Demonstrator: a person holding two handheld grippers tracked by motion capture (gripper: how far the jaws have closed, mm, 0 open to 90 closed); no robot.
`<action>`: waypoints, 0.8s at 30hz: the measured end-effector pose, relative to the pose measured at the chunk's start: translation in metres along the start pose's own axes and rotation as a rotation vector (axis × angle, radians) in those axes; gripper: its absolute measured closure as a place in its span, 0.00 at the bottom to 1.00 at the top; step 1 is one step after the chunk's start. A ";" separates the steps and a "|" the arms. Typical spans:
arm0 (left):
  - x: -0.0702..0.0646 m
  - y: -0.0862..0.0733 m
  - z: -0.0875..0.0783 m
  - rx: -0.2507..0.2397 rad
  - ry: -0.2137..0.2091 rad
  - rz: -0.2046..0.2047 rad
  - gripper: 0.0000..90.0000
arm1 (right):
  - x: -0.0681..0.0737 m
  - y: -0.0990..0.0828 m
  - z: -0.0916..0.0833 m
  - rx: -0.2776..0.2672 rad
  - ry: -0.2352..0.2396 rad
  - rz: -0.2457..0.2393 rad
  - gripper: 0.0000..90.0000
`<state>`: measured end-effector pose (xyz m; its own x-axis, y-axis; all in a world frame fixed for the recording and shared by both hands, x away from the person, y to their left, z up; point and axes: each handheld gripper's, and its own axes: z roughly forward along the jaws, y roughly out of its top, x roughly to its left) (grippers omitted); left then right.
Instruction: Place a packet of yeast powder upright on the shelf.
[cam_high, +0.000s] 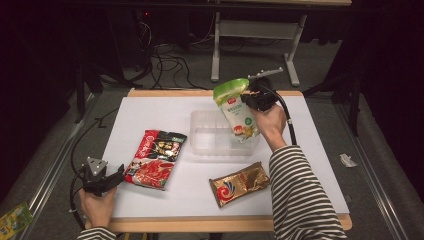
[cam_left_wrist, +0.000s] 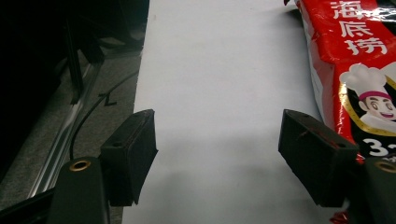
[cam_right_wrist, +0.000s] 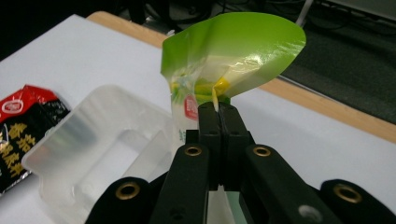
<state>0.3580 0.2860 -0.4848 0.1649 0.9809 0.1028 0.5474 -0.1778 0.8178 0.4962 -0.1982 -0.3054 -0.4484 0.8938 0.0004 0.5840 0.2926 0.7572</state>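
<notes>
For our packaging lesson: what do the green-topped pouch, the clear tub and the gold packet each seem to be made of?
Green-topped pouch: thin glossy plastic film, likely; it curls and reflects light where the right gripper pinches it.
Clear tub: rigid translucent plastic with a frosted look; the white tabletop shows through it.
Gold packet: seemingly metallised foil film, shiny and creased.

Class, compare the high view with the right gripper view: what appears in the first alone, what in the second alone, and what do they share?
High view alone: the gold packet near the table's front edge, the left gripper beside the red packet, and the striped sleeve.

Right gripper view alone: a close look at the jaws pressed together on the green pouch's top edge.

Shared: the right gripper holding the green pouch above the clear plastic tray, the red packet, and the white table.
</notes>
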 end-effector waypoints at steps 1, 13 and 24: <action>0.000 0.000 0.000 0.000 0.000 0.000 0.31 | 0.000 0.000 0.000 0.000 0.000 0.000 1.00; -0.001 0.000 0.000 0.003 0.000 0.007 0.31 | 0.005 -0.016 -0.006 0.065 0.044 -0.055 0.99; 0.000 0.000 0.000 0.006 -0.003 0.011 0.31 | 0.010 -0.027 -0.011 0.103 0.067 -0.077 0.99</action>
<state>0.3577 0.2857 -0.4844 0.1730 0.9788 0.1101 0.5502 -0.1887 0.8134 0.4690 -0.2010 -0.3188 -0.5365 0.8438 -0.0092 0.6112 0.3961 0.6852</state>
